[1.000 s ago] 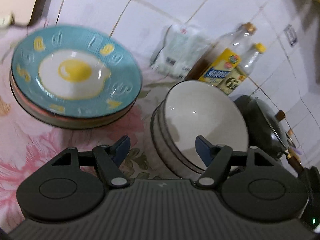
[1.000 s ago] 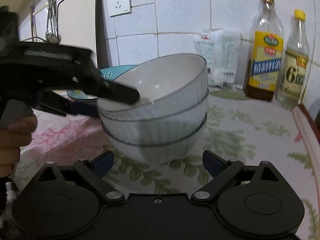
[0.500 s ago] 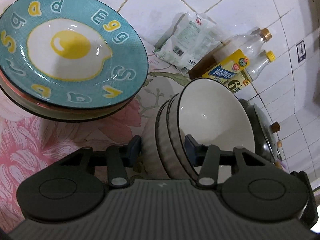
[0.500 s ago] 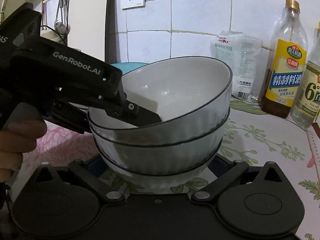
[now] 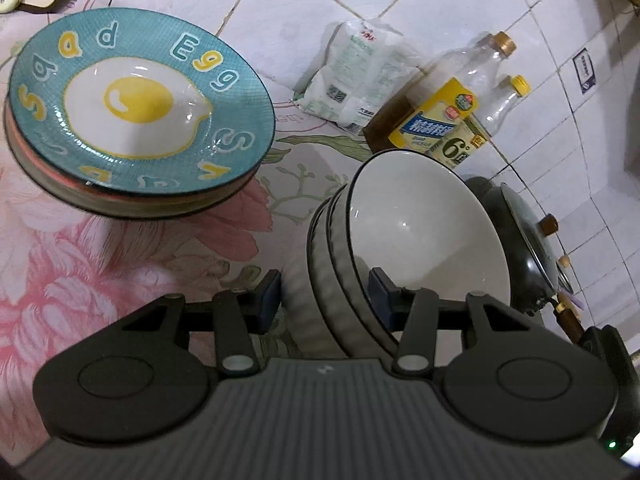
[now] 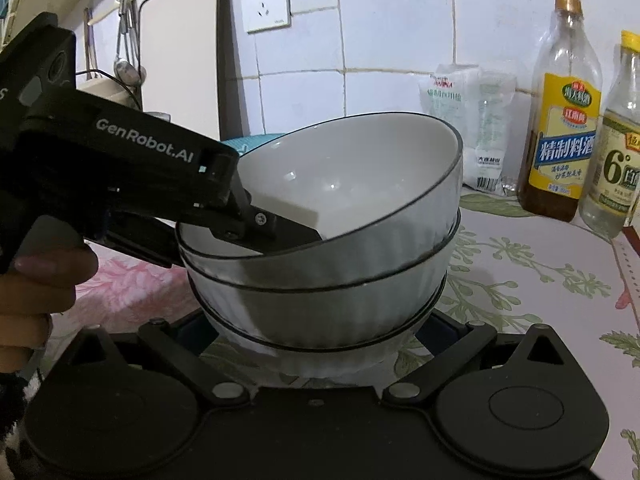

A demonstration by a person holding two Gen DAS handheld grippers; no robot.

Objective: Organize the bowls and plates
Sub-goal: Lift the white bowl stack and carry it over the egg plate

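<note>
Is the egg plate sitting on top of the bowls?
No, the egg plate tops its own plate pile, apart from the bowls.

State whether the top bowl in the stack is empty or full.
Empty: the top bowl shows a bare white inside, apart from one finger of the left gripper reaching in.

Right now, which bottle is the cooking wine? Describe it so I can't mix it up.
Look at the white tiled wall behind the stack of white bowls; two bottles stand against it, right of a white plastic packet. The cooking wine bottle is the taller one next to the packet, with a gold cap, a yellow and blue label and dark liquid at the bottom; its neighbour, the vinegar bottle, is shorter, yellow-capped and clear.
</note>
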